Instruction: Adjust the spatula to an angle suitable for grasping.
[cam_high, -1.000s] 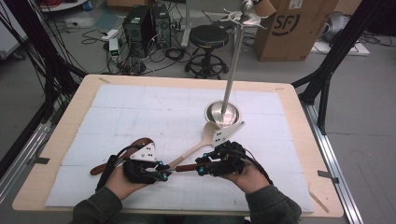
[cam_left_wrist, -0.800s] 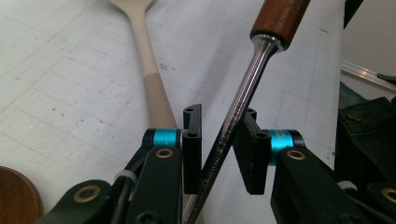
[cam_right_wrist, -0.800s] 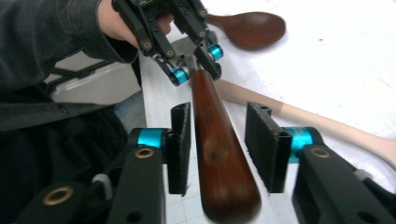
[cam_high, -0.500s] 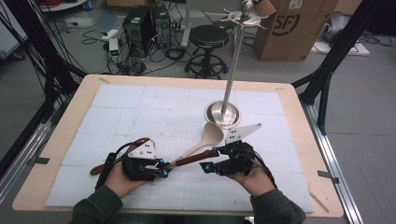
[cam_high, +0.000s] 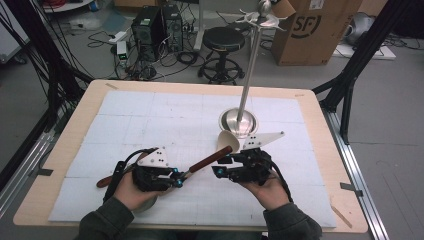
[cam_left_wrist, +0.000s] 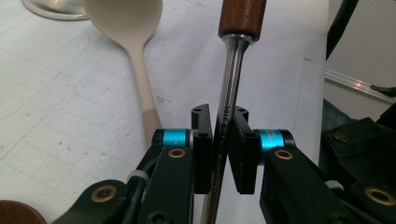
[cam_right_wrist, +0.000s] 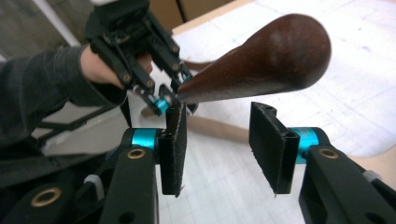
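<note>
Two claws on one utensil: my left claw (cam_left_wrist: 223, 154) is clenched on its steel shank (cam_left_wrist: 229, 93), my right claw (cam_right_wrist: 223, 144) gapes under the brown wooden handle (cam_right_wrist: 261, 60) above the counter (cam_high: 310, 107). Risk: thin round shank twists in that pinch while right has been closing.

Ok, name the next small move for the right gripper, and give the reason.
Probably close the right gripper on the brown wooden handle: its open jaws sit just under that handle, apart from it, while the left gripper already clamps the tool's metal shaft.
</note>
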